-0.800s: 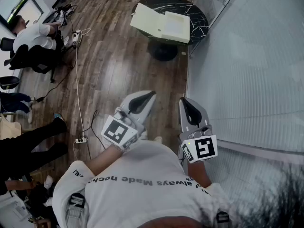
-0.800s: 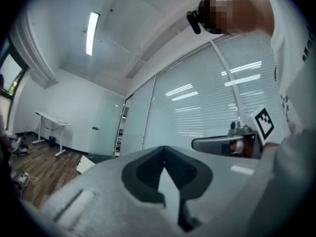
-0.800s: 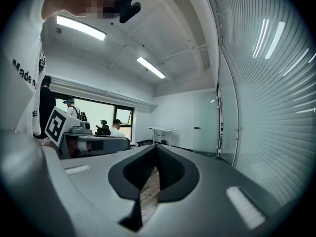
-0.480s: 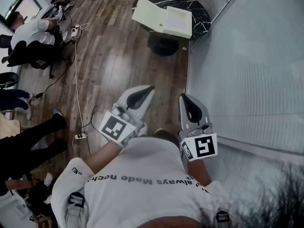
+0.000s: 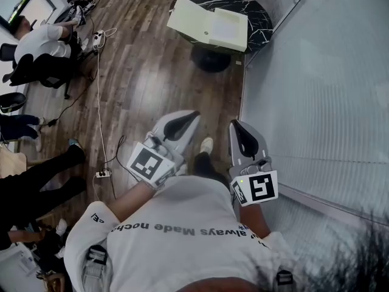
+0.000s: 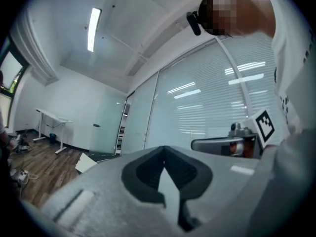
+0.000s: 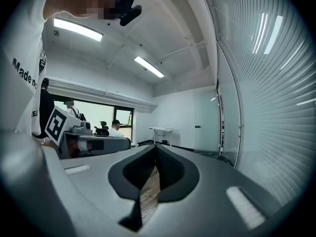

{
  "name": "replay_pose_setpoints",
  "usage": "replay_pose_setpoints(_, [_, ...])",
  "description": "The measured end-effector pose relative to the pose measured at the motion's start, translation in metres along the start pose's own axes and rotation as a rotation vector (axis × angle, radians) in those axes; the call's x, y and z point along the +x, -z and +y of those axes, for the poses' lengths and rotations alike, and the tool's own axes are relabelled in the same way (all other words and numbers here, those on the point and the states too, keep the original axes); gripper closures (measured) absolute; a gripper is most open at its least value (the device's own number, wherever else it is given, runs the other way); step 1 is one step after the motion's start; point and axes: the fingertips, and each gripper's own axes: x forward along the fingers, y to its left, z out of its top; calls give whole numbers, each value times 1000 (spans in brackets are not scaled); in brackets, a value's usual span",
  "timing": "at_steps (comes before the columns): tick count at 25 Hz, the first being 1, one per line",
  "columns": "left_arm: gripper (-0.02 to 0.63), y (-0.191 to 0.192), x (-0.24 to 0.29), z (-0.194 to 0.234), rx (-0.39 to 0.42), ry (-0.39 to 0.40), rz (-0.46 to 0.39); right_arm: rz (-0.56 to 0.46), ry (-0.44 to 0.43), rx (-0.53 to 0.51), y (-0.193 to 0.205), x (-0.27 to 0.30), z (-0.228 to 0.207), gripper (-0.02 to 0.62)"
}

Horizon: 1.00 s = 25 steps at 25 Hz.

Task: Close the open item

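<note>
An open cream-coloured box (image 5: 209, 28) lies on a round black marble table (image 5: 256, 20) far ahead, its lid folded back to the left. In the left gripper view the box (image 6: 87, 163) shows small at the lower left. My left gripper (image 5: 193, 115) is held close to my chest with its jaws shut and nothing in them; its tips (image 6: 163, 150) meet. My right gripper (image 5: 234, 127) is beside it, likewise shut and empty, tips together (image 7: 156, 149). Both are well short of the table.
A glass wall with blinds (image 5: 316, 90) runs along the right. Cables and a power strip (image 5: 103, 178) lie on the wood floor at left. A seated person (image 5: 42, 44) and another person's legs (image 5: 42, 175) are at left. My white shoe (image 5: 206, 145) shows between the grippers.
My foot has stepped forward into view between the grippers. Both grippers keep the same pose and stay shut.
</note>
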Motion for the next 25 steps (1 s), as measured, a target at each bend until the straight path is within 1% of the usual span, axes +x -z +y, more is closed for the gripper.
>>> replay_pose_setpoints(3, [603, 3, 32, 4, 5, -3, 3, -2, -7, 3, 4, 8, -30, 594])
replay_pose_setpoints(7, [603, 7, 84, 8, 15, -1, 7, -9, 2, -2, 5, 15, -81, 594])
replay_pose_setpoints(11, [603, 3, 135, 5, 28, 9, 2, -16, 7, -8, 2, 21, -132, 594])
replay_pose_setpoints(15, [603, 0, 175, 5, 40, 6, -1, -21, 9, -12, 1, 24, -172, 594])
replay_pose_setpoints(19, [603, 0, 199, 9, 36, -9, -3, -25, 1, -12, 0, 31, -197, 594])
replay_pose_setpoints(25, [603, 6, 216, 27, 13, -22, 4, -9, -9, 5, 4, 50, -211, 594])
